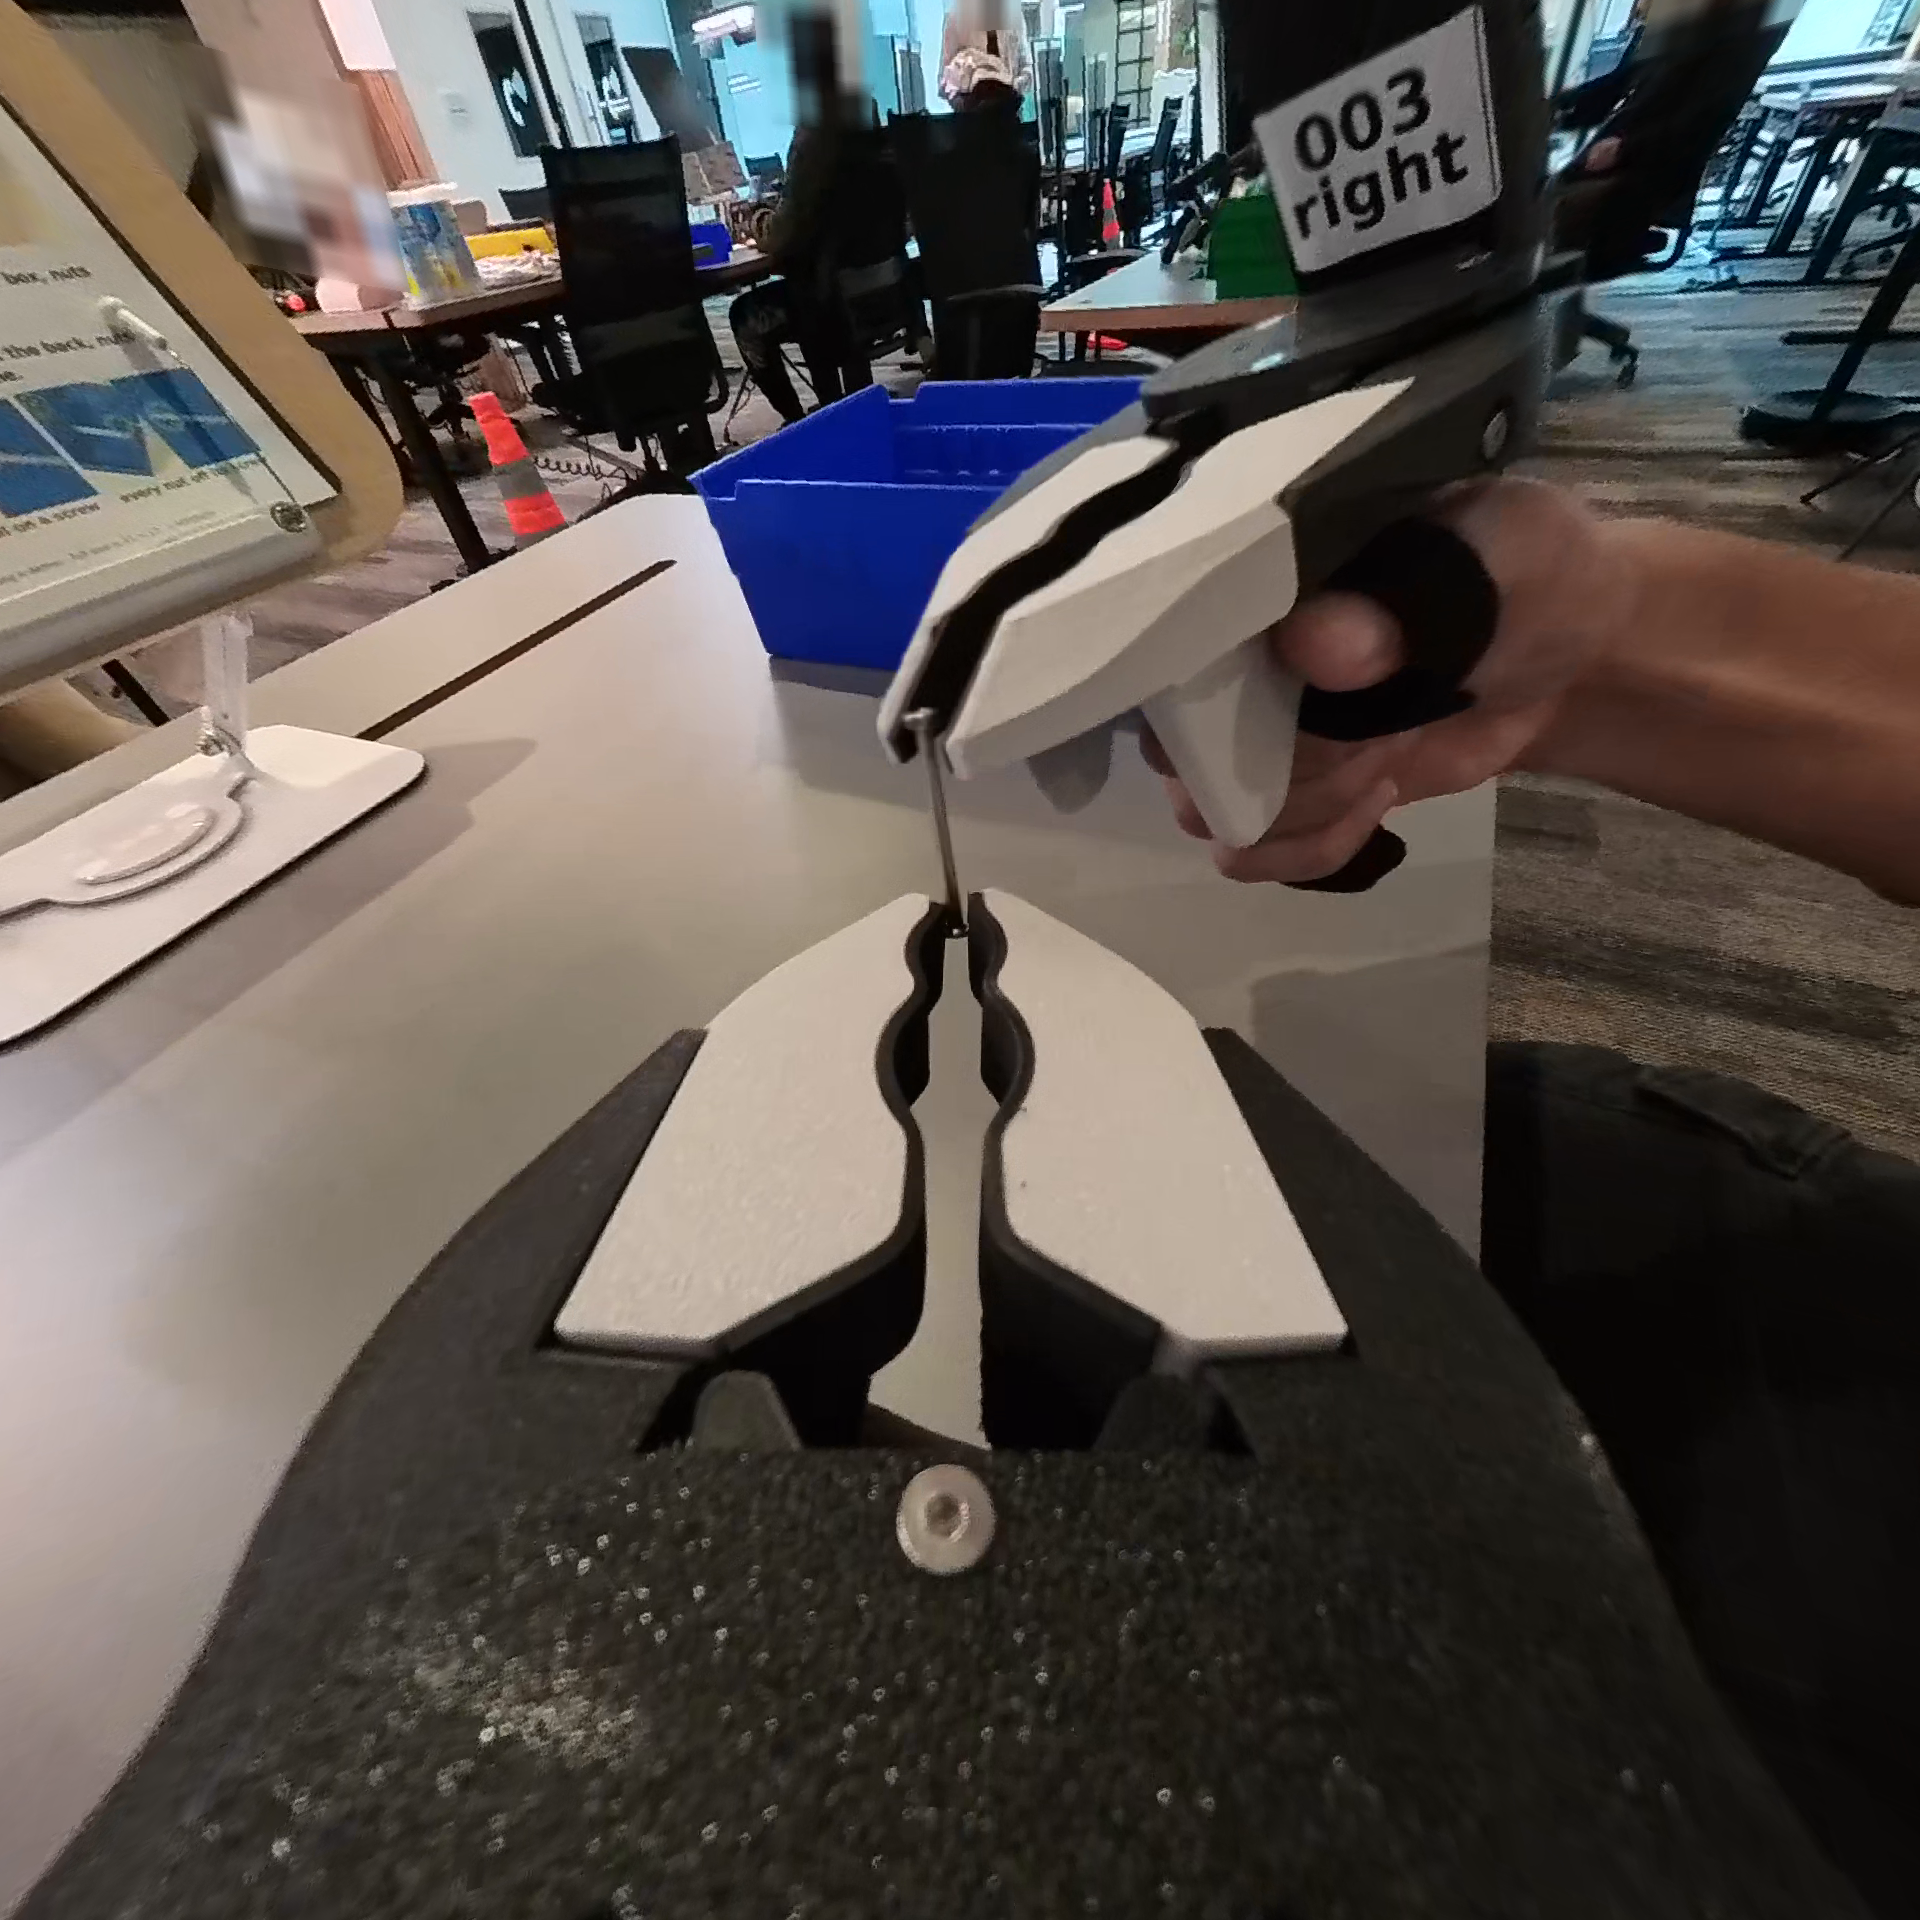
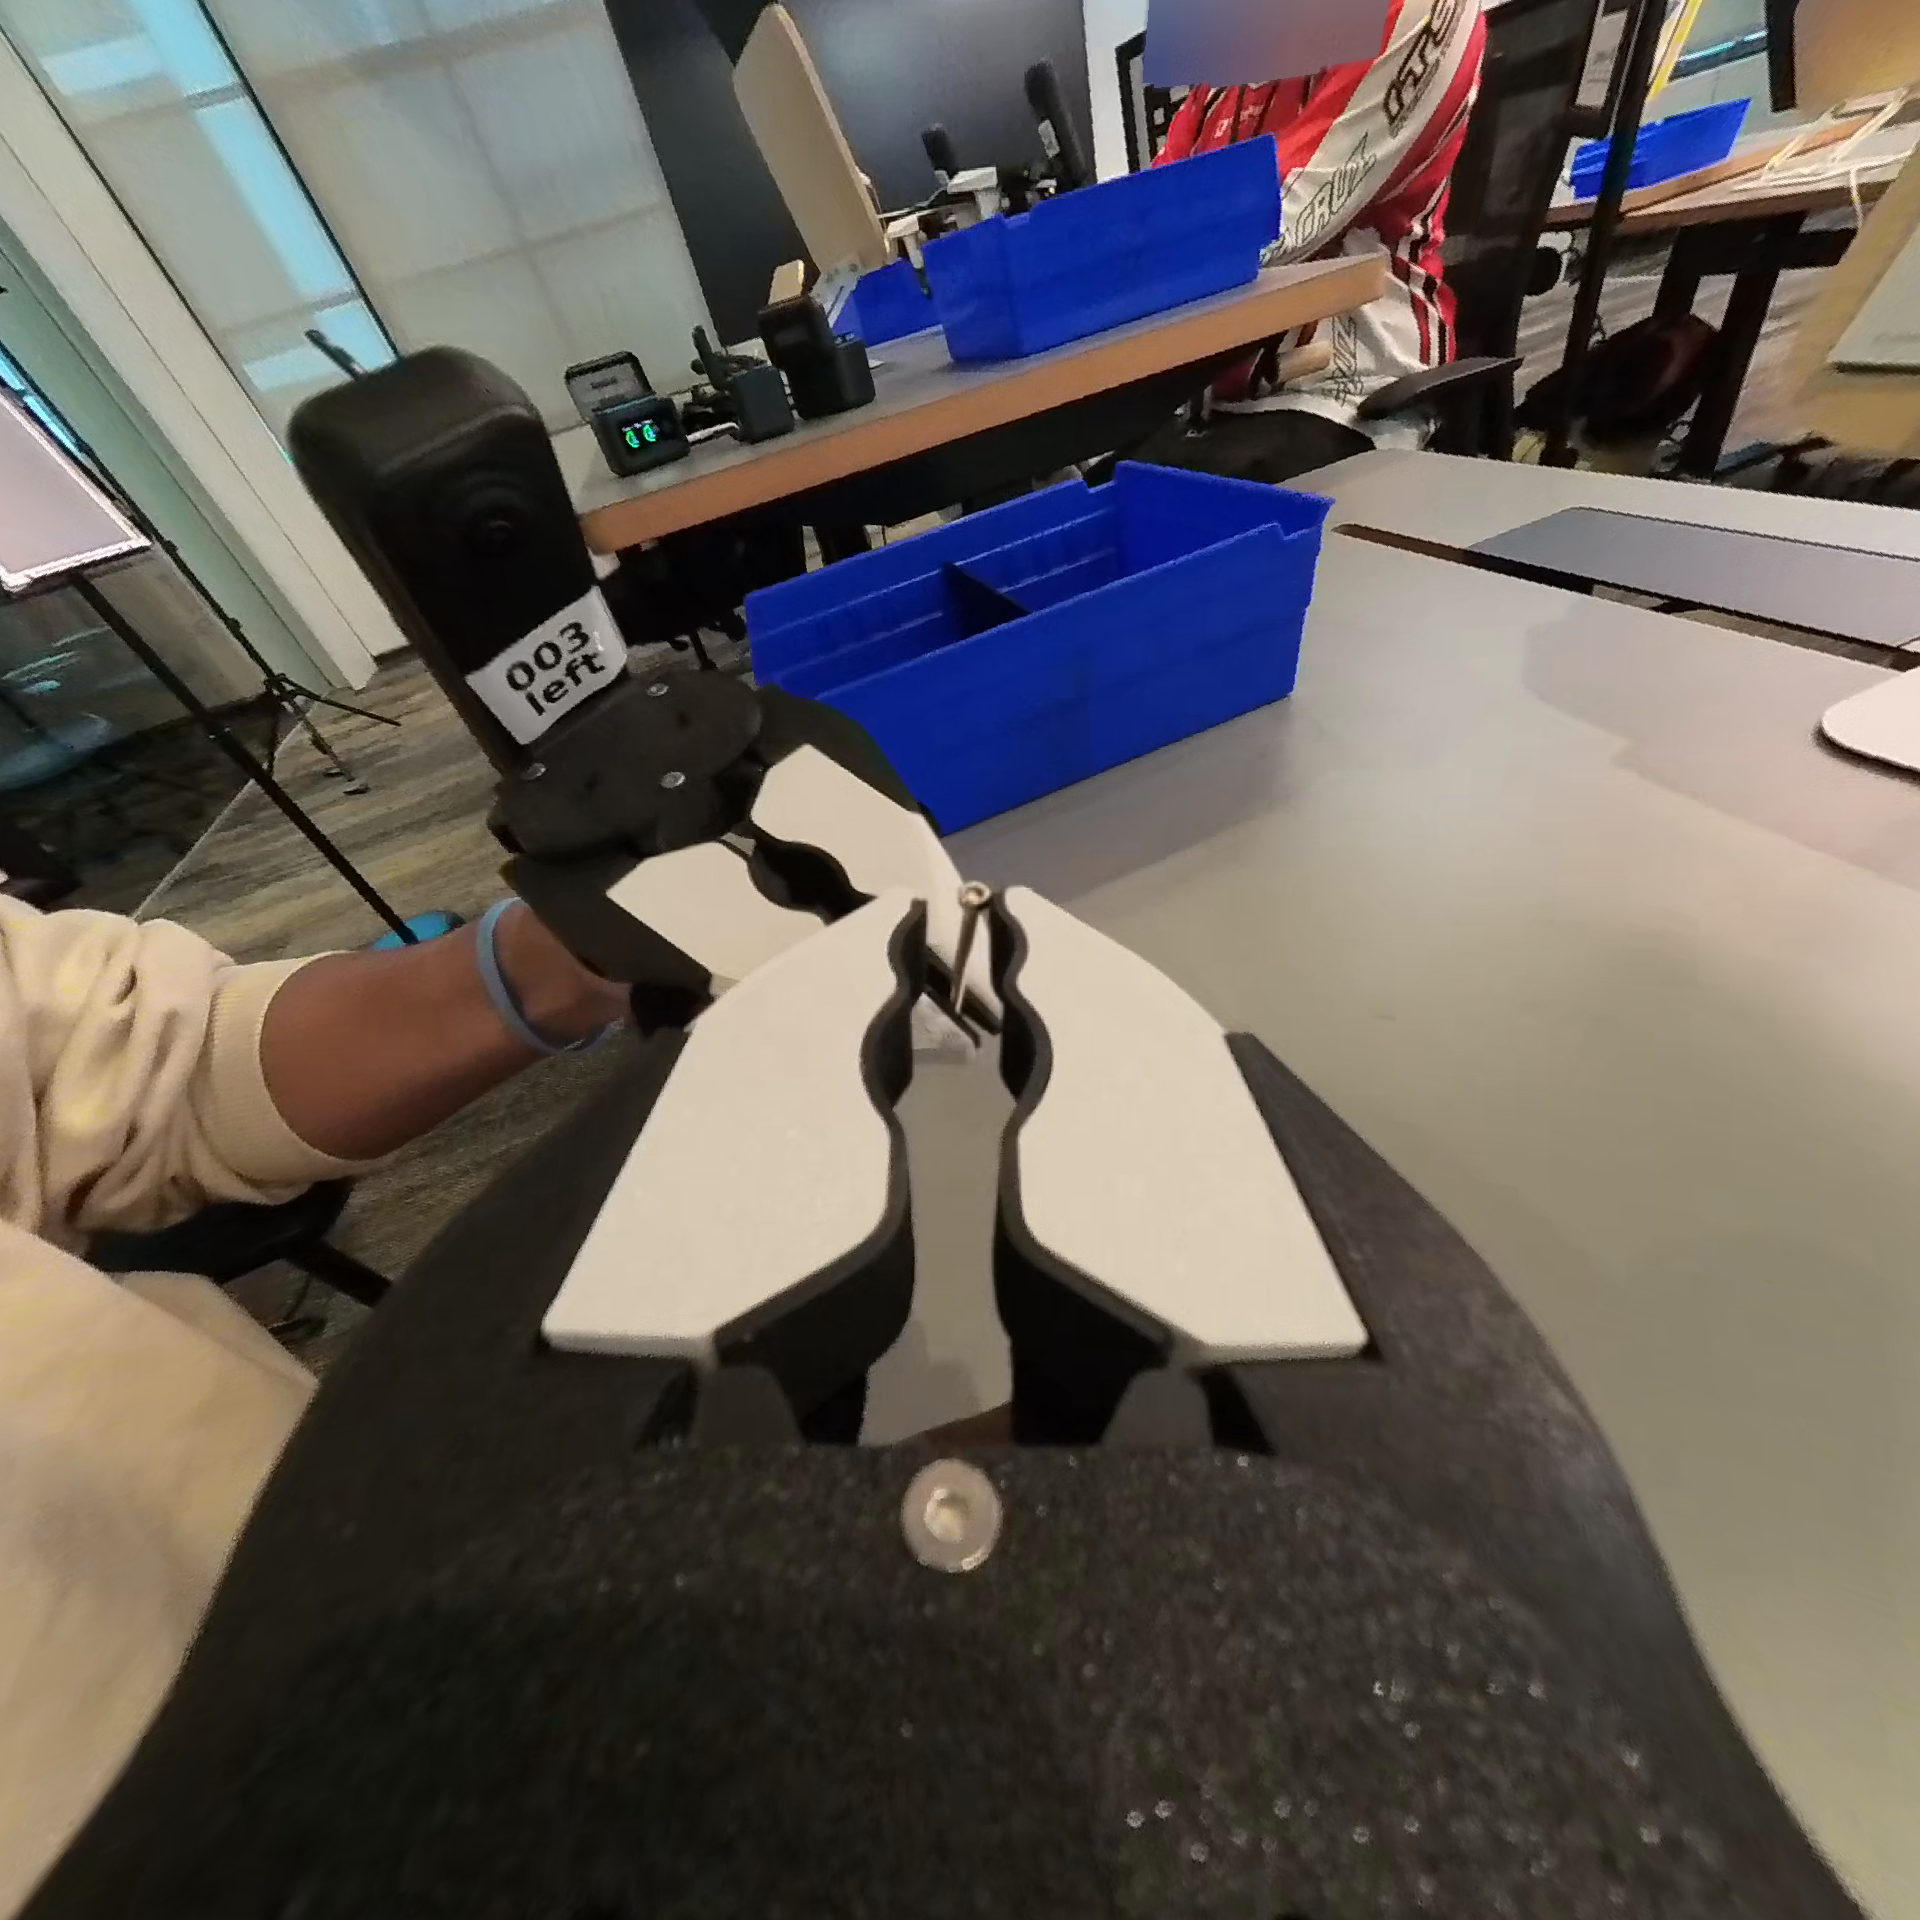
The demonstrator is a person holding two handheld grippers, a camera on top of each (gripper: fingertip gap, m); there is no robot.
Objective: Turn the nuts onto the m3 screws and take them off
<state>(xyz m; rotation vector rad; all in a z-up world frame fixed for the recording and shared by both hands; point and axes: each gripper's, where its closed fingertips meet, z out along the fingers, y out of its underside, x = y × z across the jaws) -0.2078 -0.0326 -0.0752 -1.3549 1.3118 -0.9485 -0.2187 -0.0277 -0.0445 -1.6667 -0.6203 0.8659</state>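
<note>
Steel, one slim grey M3 screw [image 1: 943, 826], held in the air above the grey tabletop [image 1: 540, 935]: our right gripper [image 1: 918, 736] is clamped on its head, our left gripper [image 1: 958, 925] pinched at its lower tip, where we judge one small dark nut [image 1: 954, 928] sits. Risks: a tilted screw cross-threads; a slack pinch drops the nut off the table edge. Count: one screw, one nut, two grippers, one blue plastic divided bin [image 2: 1039, 644] nearby.
</note>
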